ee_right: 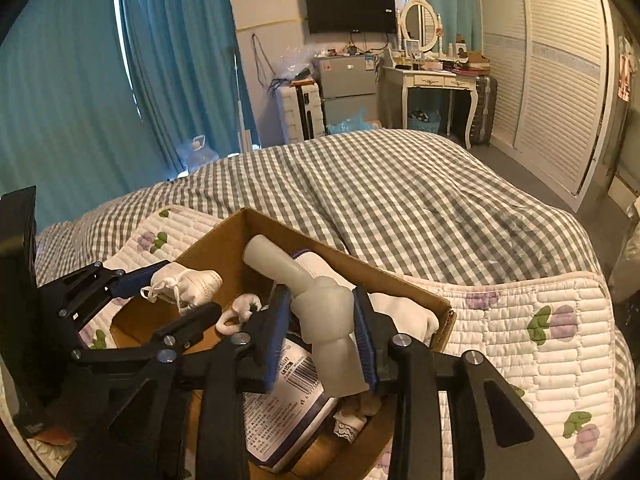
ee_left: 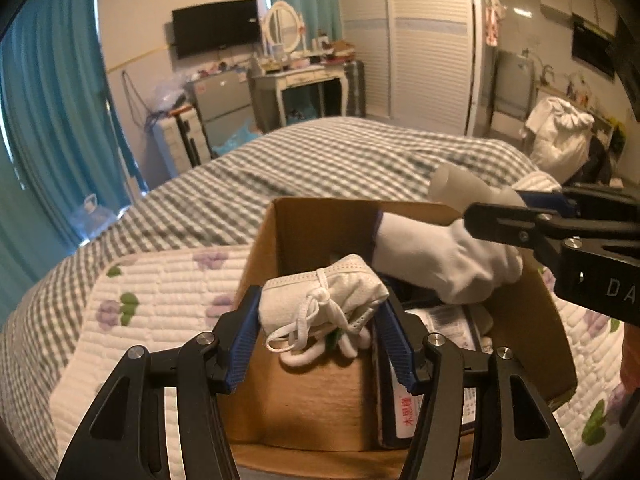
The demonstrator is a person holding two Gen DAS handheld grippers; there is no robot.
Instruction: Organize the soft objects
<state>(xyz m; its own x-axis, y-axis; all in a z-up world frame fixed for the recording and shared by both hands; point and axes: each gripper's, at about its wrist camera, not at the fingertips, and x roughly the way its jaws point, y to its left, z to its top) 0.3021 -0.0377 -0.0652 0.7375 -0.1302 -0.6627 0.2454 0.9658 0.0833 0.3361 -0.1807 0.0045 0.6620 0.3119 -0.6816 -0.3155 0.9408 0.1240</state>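
Bedroom first: teal curtains (ee_left: 52, 92) on the left of the left wrist view, a black wall TV (ee_left: 216, 26) upper centre, an oval vanity mirror (ee_left: 282, 26) beside it, and a grey-checked duvet (ee_left: 320, 160) across the middle. On a white quilted pad with purple flowers (ee_left: 160, 280) sits an open cardboard box (ee_left: 312, 392), lower centre. Over it, the left gripper (ee_left: 320, 320) has its blue pads about half apart, pressed on both sides of a folded white face mask (ee_left: 324, 296) tied with its own ear loops. At the right edge the right gripper (ee_left: 496, 204) reaches in over the box, a pale grey bundle (ee_left: 460, 184) poking from its tips; "DA" shows in white on its black body. A white sock (ee_left: 440, 260) lies in the box beneath it. Red Chinese characters run down a label on the packet (ee_left: 408, 412) in the box; too small for me to read.

Over to the right wrist view: same bed, with a louvred wardrobe (ee_right: 560, 100) at right. The right gripper (ee_right: 322, 320), jaws fairly narrow, clamps a knotted, pale translucent bundle (ee_right: 324, 316), glove-like, just above the box (ee_right: 224, 240). Below it lies the packet (ee_right: 288, 392) with a barcode and dense print I cannot make out. At left the other gripper (ee_right: 176, 288) holds the tied mask (ee_right: 188, 284) over the box's left side.
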